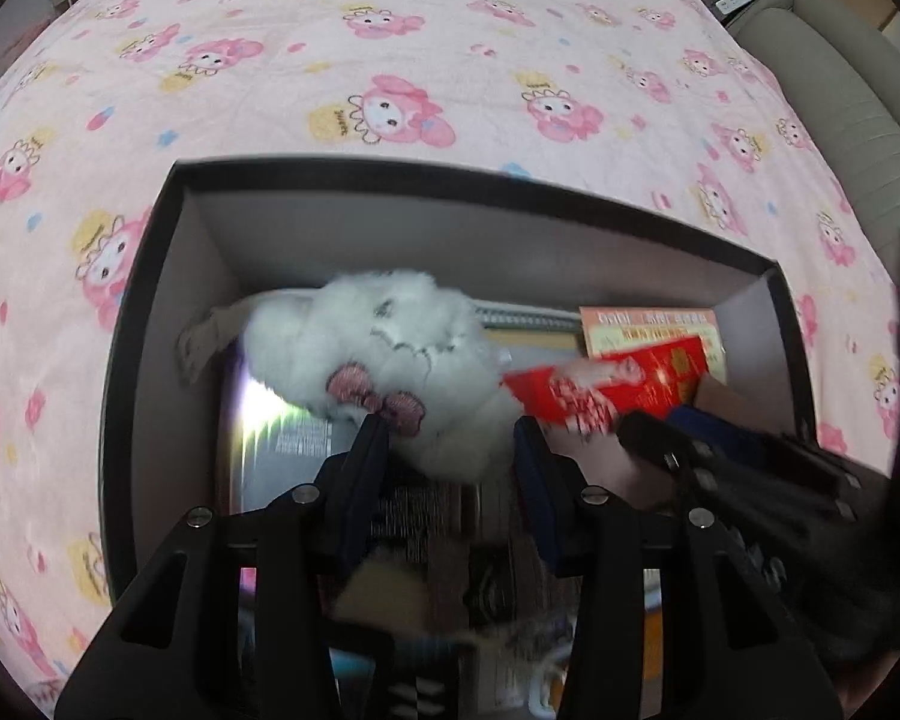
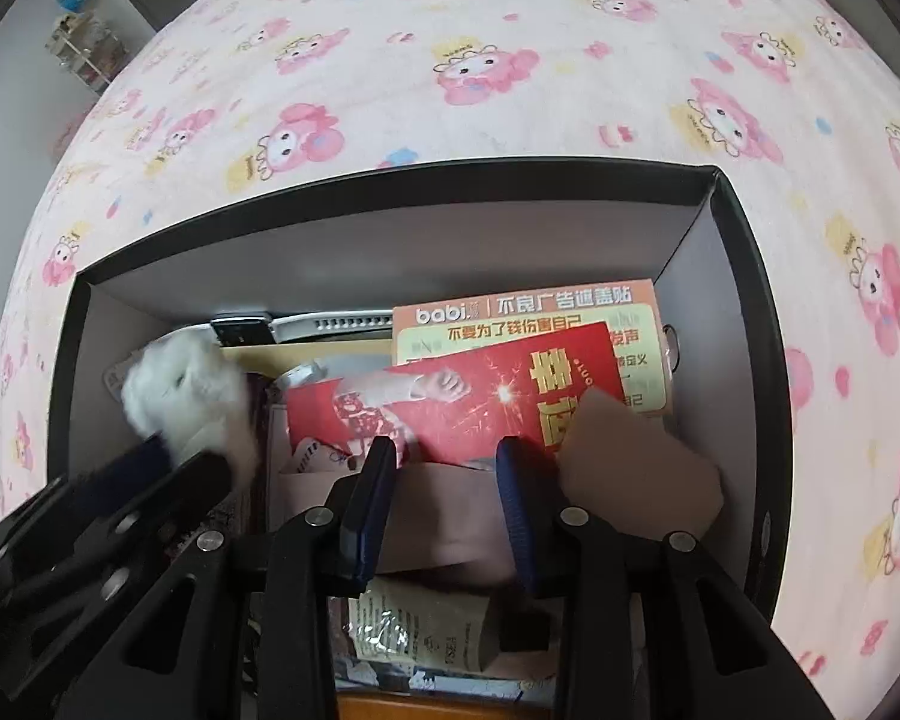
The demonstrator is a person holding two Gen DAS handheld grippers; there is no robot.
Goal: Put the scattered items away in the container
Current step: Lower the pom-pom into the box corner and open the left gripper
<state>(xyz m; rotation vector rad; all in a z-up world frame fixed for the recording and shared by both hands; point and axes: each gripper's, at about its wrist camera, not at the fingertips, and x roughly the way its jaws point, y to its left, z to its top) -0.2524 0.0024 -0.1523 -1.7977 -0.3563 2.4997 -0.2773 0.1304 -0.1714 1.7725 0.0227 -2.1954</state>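
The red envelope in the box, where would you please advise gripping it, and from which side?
Take the red envelope by its near long edge, coming from above on the right gripper's side. It lies flat and thin on top of other items, and that edge already sits between the open fingers; the white plush toy crowds the left.

1. Fluffy white plush toy (image 1: 384, 354), glittery pink bow (image 1: 378, 399).
2. Matt black cardboard box (image 2: 390, 180), grey inside.
3. Glossy red paper packet (image 2: 486, 396).
4. Soft printed cloth blanket (image 1: 450, 60).
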